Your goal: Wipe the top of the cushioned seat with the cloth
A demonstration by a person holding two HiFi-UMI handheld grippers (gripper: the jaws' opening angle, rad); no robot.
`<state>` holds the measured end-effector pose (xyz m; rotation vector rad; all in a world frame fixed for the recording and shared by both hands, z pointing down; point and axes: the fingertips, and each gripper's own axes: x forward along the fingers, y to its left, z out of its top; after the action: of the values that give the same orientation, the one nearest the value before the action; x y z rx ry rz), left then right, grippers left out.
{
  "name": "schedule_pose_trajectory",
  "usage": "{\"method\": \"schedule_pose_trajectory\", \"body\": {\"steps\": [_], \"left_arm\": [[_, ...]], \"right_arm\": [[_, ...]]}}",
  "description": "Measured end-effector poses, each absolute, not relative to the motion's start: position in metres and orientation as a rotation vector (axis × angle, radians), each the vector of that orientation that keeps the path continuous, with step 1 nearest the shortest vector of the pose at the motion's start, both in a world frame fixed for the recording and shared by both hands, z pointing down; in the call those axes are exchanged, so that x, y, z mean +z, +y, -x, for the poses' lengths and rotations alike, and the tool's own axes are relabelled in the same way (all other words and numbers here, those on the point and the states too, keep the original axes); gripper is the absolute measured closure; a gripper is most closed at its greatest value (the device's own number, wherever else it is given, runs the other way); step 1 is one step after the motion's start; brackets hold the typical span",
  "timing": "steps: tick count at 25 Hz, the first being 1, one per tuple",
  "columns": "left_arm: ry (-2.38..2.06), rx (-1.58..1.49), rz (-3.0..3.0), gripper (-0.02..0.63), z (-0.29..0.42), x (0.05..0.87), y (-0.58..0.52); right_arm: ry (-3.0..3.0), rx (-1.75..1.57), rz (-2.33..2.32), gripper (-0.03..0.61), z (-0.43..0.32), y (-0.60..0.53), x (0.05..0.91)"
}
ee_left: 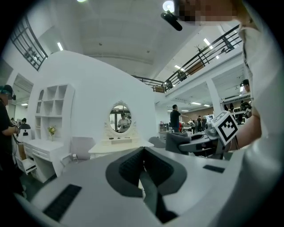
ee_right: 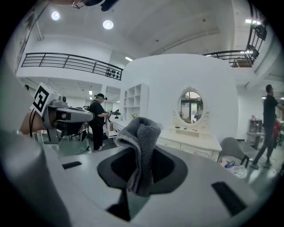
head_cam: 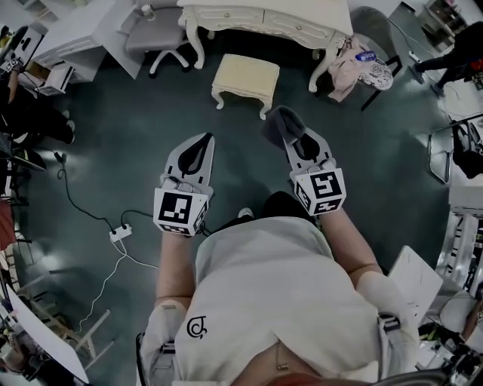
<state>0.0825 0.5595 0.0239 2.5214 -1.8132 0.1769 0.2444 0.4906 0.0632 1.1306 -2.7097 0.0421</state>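
The cushioned seat (head_cam: 245, 77) is a cream stool with carved white legs, standing on the dark floor ahead of me, in front of the vanity table. My right gripper (head_cam: 287, 130) is shut on a grey cloth (head_cam: 278, 121), whose folded end sticks out past the jaws (ee_right: 141, 148). It hangs in the air short of the seat and a little to its right. My left gripper (head_cam: 202, 142) is shut and holds nothing; its dark pads (ee_left: 133, 166) meet. It also hangs short of the seat, to its left. Neither gripper view shows the seat.
A white vanity table (head_cam: 266, 16) with an oval mirror (ee_left: 120, 117) stands behind the seat. A grey swivel chair (head_cam: 155, 34) is at its left, and a chair piled with clothes (head_cam: 361, 66) at its right. A power strip (head_cam: 121, 232) and cables lie on the floor at left. People stand around the room.
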Motion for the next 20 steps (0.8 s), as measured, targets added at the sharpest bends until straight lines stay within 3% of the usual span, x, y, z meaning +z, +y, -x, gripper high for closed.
{"method": "schedule_pose_trajectory", "body": {"steps": [10,20], "left_arm": [[-1.819,0.163,-2.455,0.6,-0.041,0.056,0.475],[-1.827,0.196,-2.463,0.6,0.003,0.052,0.314]], "right_arm": [[-2.678,0.072,-1.119,0.5,-0.212,0.398,0.09],[-2.697,0.108,-1.136,0.5,-0.167,0.237,0.099]]}}
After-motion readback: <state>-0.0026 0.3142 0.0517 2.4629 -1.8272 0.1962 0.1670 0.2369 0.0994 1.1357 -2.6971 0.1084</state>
